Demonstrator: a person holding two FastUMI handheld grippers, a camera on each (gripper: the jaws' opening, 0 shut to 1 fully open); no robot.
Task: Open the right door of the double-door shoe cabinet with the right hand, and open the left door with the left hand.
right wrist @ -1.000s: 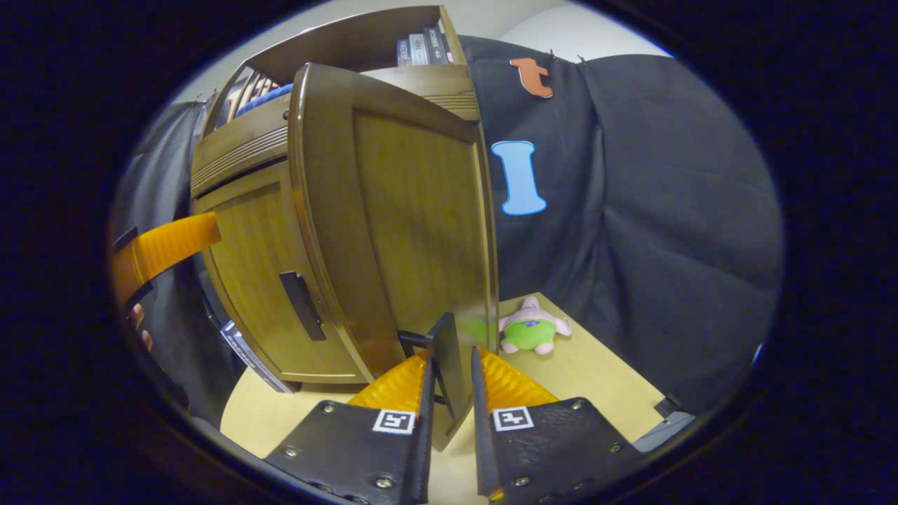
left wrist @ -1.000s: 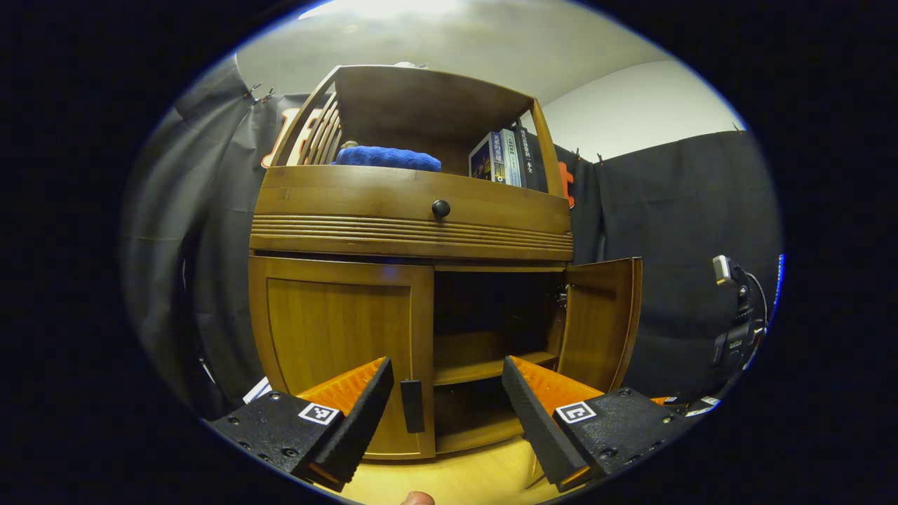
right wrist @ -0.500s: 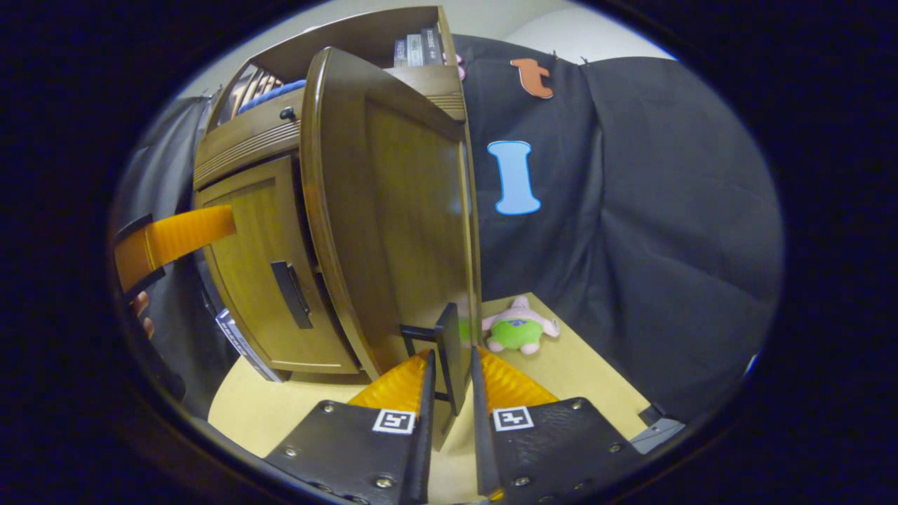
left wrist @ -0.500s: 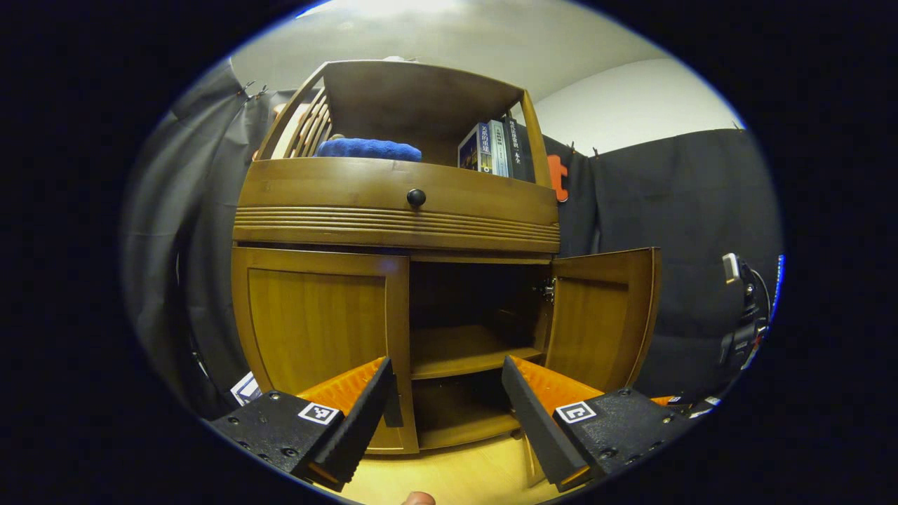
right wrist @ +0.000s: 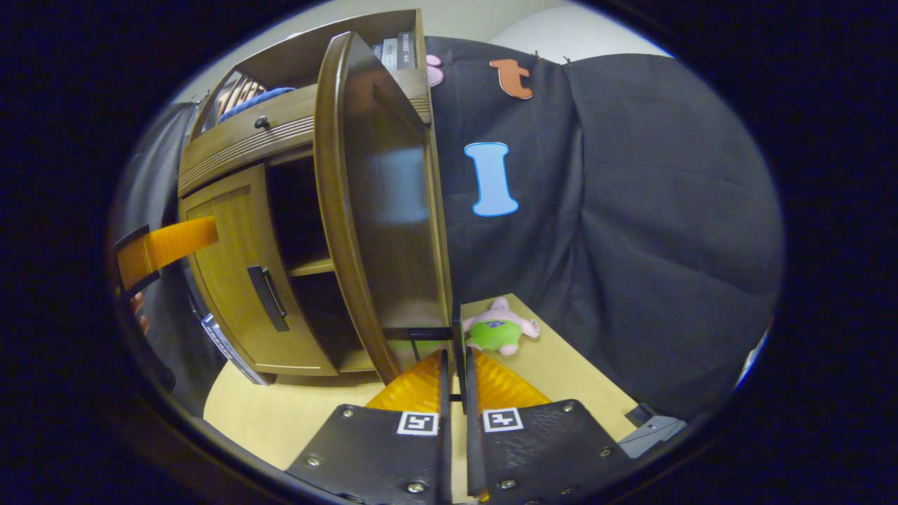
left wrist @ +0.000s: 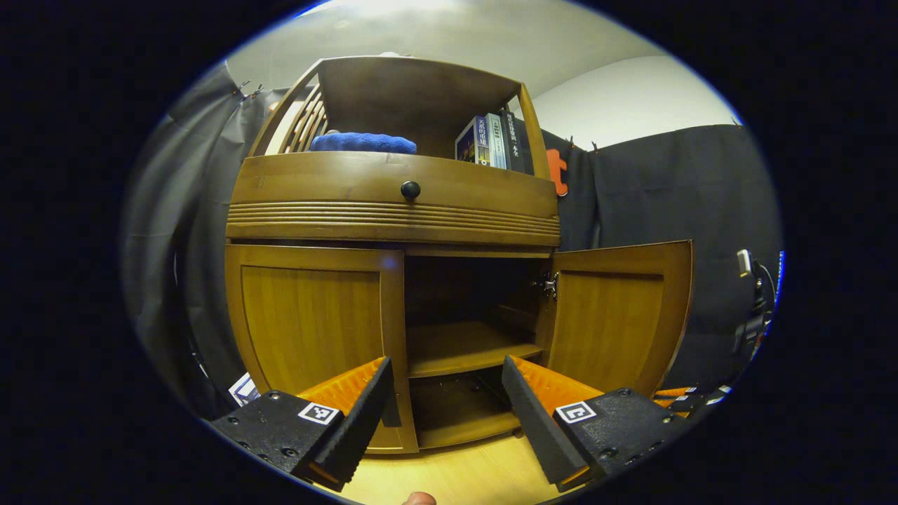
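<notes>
Now, scene: shoe cabinet (left wrist: 393, 210) standing on a pale wooden tabletop (left wrist: 456, 477), seen from the front in the left gripper view.
Right door (left wrist: 614, 315): swung wide open, inner face turned to the left gripper view; in the right gripper view (right wrist: 382, 210) seen almost edge-on.
Right door handle (right wrist: 457, 344): thin dark bar at the door's lower edge, pinched between both fingers.
Right claw (right wrist: 456, 365): closed tight on that handle, fingers nearly touching.
Left door (left wrist: 316, 330): shut flush against the cabinet frame.
Left door handle (right wrist: 266, 298): dark vertical bar near the door's inner edge, partly hidden behind the left claw's finger in the left gripper view.
Left claw (left wrist: 443, 382): fingers spread wide, holding nothing, poised low before the left door's inner edge; also seen far left in the right gripper view (right wrist: 165, 245).
Interior: open compartment with one shelf (left wrist: 466, 351) across the middle.
Upper part: drawer knob (left wrist: 410, 189), blue cloth (left wrist: 361, 142) and upright books (left wrist: 491, 140) above.
Beside cabinet: small plush toy (right wrist: 499, 331) lying on the tabletop near the black cloth.
</notes>
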